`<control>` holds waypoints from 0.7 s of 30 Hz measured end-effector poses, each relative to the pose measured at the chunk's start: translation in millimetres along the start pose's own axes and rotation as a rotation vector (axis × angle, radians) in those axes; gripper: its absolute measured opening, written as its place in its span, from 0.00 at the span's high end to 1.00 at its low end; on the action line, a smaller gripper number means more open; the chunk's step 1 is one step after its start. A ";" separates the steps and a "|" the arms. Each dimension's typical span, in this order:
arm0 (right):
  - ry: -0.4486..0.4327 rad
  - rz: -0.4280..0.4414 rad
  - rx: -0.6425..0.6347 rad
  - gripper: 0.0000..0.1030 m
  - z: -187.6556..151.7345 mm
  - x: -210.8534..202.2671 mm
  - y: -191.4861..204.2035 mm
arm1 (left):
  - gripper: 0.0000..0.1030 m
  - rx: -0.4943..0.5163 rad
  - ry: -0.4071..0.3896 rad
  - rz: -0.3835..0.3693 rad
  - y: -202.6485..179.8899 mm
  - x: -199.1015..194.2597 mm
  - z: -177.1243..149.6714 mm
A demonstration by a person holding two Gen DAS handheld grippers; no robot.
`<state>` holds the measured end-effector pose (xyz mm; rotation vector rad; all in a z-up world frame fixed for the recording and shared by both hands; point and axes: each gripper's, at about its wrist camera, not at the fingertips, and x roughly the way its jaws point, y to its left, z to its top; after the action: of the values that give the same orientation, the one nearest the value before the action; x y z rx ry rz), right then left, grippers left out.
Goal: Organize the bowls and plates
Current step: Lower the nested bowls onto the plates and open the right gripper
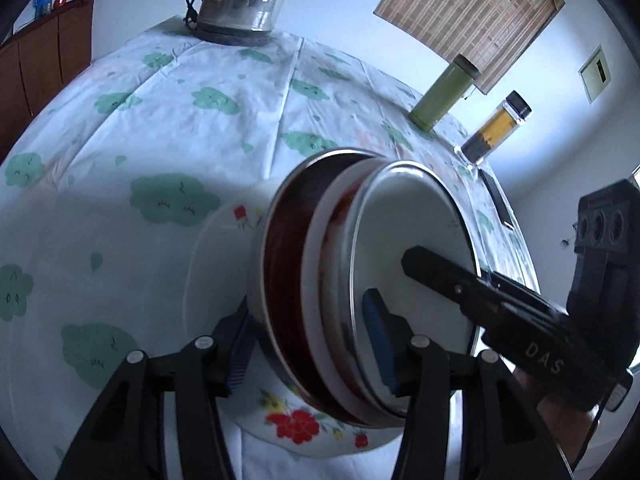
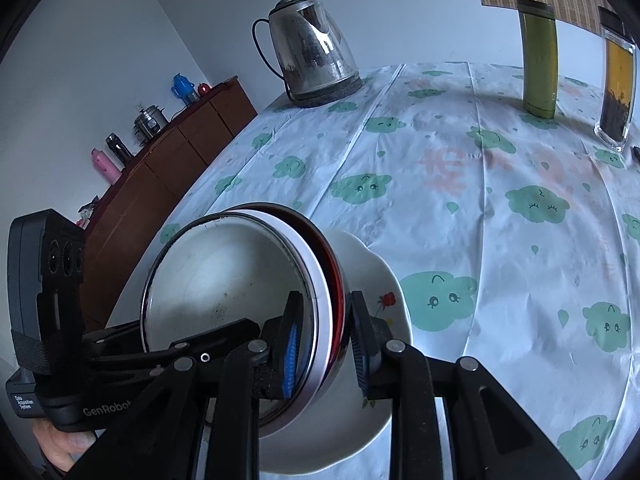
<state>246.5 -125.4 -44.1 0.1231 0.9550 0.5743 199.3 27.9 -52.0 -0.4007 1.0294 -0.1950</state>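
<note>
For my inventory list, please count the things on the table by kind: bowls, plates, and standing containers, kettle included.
Bowls: 3, nested: steel-rimmed white bowl, white bowl, red-lined bowl
Plates: 1, flowered plate
Containers: 3: kettle, green flask, clear jar
Total: 7

My tablecloth (image 2: 460,216) is white, printed with mint-green smiling clouds and faint pink characters. The plate (image 1: 288,420) is white with red and yellow flowers. On it sit nested bowls (image 1: 320,280): silvery steel outside, dark red within, white rims and white innermost. My gripper pads (image 1: 380,344) are blue on black fingers. The kettle (image 2: 312,52) is shiny steel, the flask (image 2: 540,60) olive green.
</note>
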 end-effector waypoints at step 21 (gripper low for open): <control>-0.066 0.026 -0.058 0.73 -9.5 -6.1 1.6 | 0.49 0.078 -0.116 0.081 -9.4 -10.5 -11.6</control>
<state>235.5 -128.6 -44.6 0.1024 0.8732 0.6176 184.2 20.3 -45.1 -0.2954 0.9189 -0.1378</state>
